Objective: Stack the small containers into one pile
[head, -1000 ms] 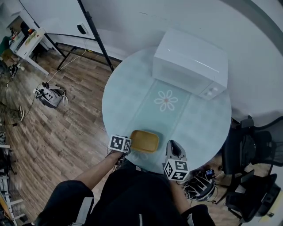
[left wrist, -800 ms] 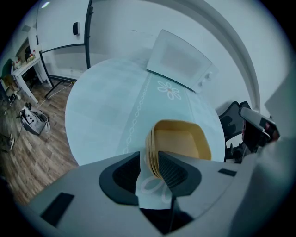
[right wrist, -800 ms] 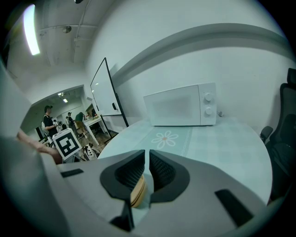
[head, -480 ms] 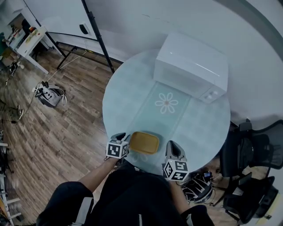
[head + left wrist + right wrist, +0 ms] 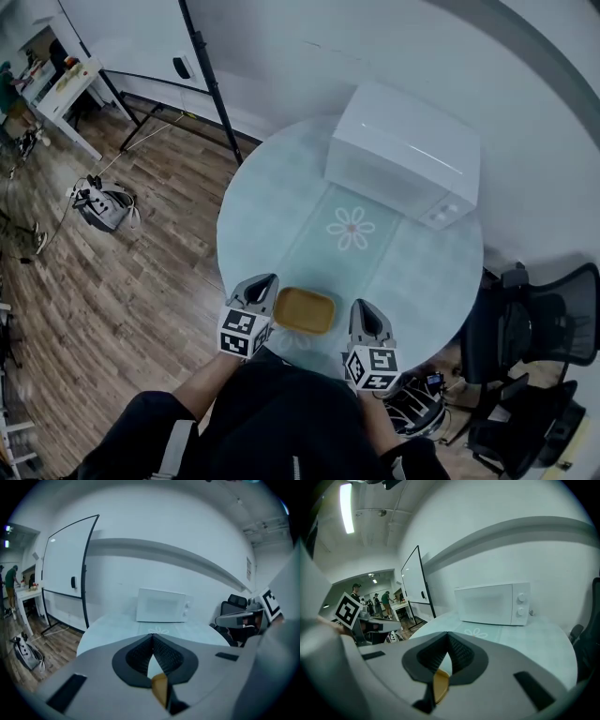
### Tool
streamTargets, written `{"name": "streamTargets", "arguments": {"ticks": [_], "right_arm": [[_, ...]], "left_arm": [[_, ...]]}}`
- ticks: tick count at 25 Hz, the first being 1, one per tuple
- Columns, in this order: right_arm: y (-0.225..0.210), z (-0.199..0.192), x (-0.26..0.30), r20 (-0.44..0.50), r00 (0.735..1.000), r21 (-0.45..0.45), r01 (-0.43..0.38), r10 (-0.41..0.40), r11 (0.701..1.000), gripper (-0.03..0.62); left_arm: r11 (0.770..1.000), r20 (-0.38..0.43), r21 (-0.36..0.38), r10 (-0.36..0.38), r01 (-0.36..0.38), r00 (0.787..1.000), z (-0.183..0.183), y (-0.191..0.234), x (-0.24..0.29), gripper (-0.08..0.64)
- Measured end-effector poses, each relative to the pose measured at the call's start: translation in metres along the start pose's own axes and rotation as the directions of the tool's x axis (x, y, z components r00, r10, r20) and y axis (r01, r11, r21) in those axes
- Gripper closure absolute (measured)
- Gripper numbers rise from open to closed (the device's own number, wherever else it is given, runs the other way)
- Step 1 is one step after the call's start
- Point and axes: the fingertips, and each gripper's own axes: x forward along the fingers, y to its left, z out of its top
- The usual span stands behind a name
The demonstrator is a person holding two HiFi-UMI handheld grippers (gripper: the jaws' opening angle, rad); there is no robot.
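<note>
Two pairs of jaws are meeting tip to tip, empty; the left gripper's (image 5: pixel 265 281) have just been closing. Between it and the right gripper (image 5: pixel 363 307), a shallow yellow rectangular container (image 5: pixel 305 310) is lying on the round pale glass table (image 5: pixel 272 197), near its edge.

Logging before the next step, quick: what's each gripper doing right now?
Left gripper: shut, jaws just closed, nothing between them.
Right gripper: shut, holding nothing.

Microwave (image 5: pixel 405 155) sat at far side of round table (image 5: pixel 253 216), flower mat (image 5: pixel 352 228) before it; whiteboard (image 5: pixel 131 37) left, chair (image 5: pixel 534 323) right.
</note>
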Motion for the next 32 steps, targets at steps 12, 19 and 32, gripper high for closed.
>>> {"name": "streamTargets", "arguments": {"ticks": [12,19,32], "right_arm": [[0.003,0.021,0.0,0.028,1.0,-0.035,-0.006,0.007,0.999,0.569],[0.005,0.022,0.003,0.021,1.0,-0.04,-0.008,0.009,0.999,0.568],[0.006,0.018,0.001,0.0,1.0,-0.036,-0.008,0.008,0.999,0.568]], "left_arm": [[0.998,0.043,0.069,-0.02,0.017,0.999,0.019,-0.004,-0.002,0.548],[0.997,0.027,0.067,-0.029,0.027,0.999,0.013,-0.005,-0.001,0.546],[0.996,0.005,0.071,-0.046,0.045,0.999,0.005,-0.014,-0.001,0.546]]}}
